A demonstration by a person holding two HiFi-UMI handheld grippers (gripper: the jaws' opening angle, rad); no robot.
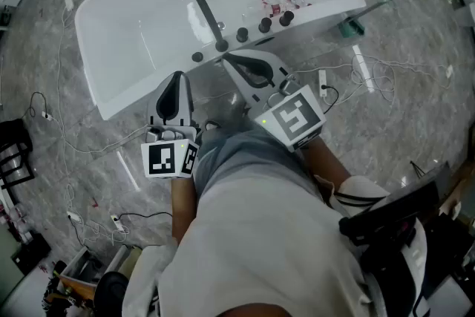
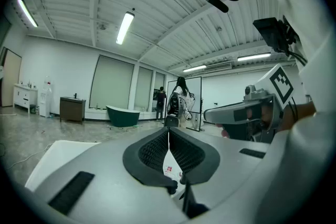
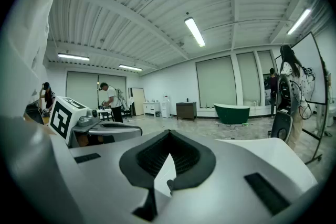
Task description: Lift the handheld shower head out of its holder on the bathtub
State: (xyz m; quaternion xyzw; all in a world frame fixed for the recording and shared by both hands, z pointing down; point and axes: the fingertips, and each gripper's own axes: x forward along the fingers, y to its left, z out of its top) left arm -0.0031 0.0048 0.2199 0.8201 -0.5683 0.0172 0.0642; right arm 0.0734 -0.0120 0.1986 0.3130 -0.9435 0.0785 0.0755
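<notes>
L gripper (image 1: 177, 78) clenched shut, empty. R gripper (image 1: 230, 59) also clenched, nothing btwn jaws. Shower head (image 1: 205, 11) lies in its holder (image 1: 221, 46) on bathtub (image 1: 133, 26) rim, just ahead of R gripper's tips and ahead-right of L gripper, well apart from it.

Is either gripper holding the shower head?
No: the shower head rests on the bathtub; left gripper and right gripper are shut, empty.

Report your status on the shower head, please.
Left hand-held gripper shut, empty. Right hand-held gripper shut, empty. Shower head on bathtub rim, ungrasped. Nothing in the way.
</notes>
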